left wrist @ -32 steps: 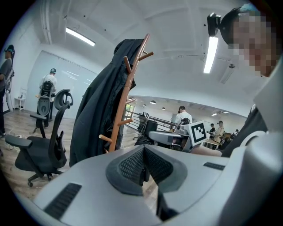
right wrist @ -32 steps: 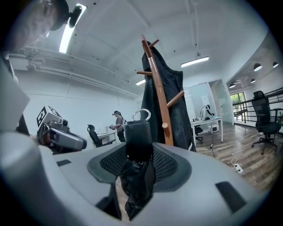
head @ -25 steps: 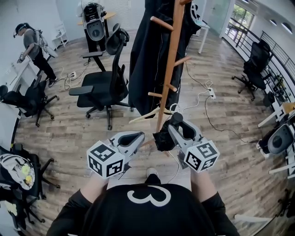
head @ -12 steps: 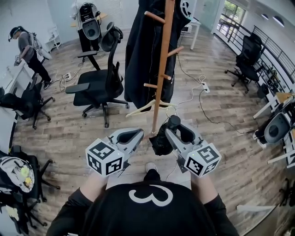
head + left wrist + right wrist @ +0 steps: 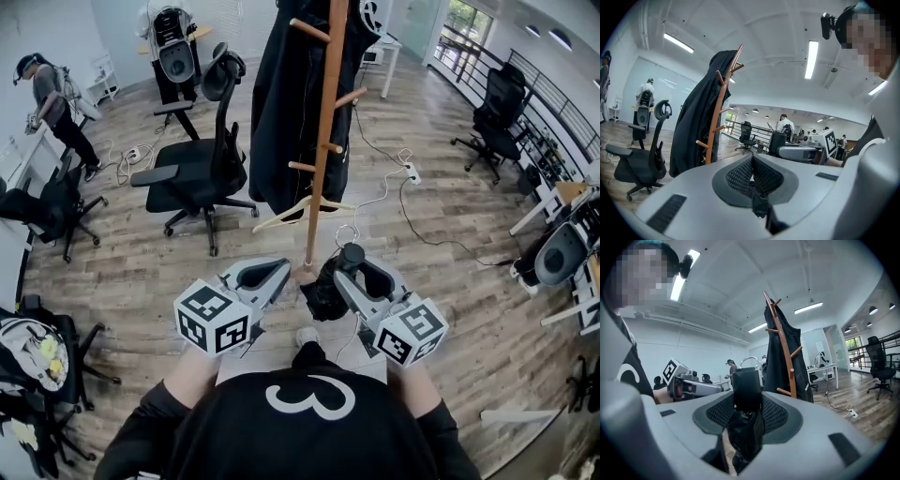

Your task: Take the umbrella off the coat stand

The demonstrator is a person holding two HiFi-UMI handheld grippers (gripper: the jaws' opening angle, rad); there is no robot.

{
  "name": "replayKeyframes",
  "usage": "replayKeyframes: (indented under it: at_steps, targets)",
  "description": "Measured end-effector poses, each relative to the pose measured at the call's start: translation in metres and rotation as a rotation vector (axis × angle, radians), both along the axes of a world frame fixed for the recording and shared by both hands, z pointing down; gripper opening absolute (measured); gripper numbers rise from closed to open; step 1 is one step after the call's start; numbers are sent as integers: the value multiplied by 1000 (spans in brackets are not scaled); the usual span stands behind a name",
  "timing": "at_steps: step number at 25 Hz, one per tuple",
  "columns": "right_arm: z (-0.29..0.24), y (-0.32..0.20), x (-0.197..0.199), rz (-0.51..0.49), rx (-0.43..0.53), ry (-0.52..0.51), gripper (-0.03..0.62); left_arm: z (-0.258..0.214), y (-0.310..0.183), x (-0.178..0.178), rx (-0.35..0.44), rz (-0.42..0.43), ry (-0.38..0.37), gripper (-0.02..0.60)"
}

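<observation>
Umbrella [image 5: 322, 287]: black, compact, folded, fabric bunched and loose. It is clamped between the jaws of the right gripper [image 5: 345, 265] and stands roughly upright there, with a silver wire loop [image 5: 749, 361] showing at its top end. It is off the pegs and hangs low, near the foot of the coat stand [image 5: 324, 141]. Coat stand: slim wooden pole, upright, with short pegs angled upward. A black coat [image 5: 281, 112] is draped over its upper part, and a pale wooden hanger [image 5: 302, 208] hangs low on it.
</observation>
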State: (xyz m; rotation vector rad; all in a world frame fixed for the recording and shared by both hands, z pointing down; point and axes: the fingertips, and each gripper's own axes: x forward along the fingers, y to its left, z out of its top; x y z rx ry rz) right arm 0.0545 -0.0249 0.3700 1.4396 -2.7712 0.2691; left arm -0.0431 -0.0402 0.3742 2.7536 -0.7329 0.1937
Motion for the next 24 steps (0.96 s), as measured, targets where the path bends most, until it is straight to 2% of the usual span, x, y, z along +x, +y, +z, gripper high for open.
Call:
replayKeyframes:
  at_steps: [15,24]
  targets:
    - [-2,6,-4,20,13,12,190,-5,6,1,15,27,7,15]
    - [-2,-9,0,22,10,12,190,-3,-8,1,10,21,1,15]
